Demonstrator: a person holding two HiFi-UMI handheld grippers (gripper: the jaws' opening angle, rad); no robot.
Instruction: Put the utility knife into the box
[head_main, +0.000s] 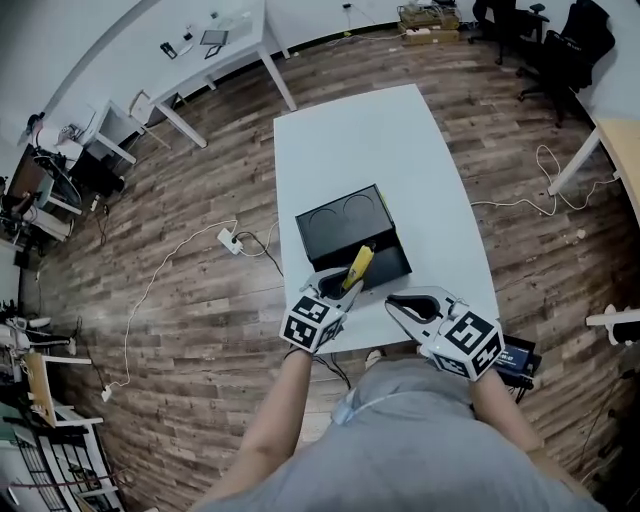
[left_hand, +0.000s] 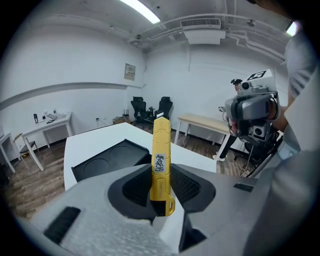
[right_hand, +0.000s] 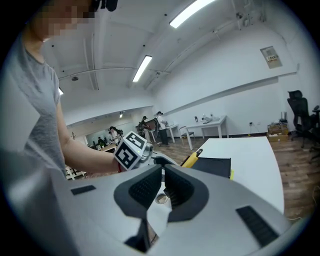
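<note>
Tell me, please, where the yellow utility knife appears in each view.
Head view: lower centre, utility knife held in the left gripper, overlapping the black box's near side.
Left gripper view: dead centre, upright between the jaws.
Right gripper view: just right of centre, beyond the jaws.
Shared landmark: the black box.

Box on table, knife above

From my feed I see dark wood-plank floor around a long white table, a second white desk and black office chairs at the far end, white walls, strip lights overhead, a power strip trailing cable
</note>
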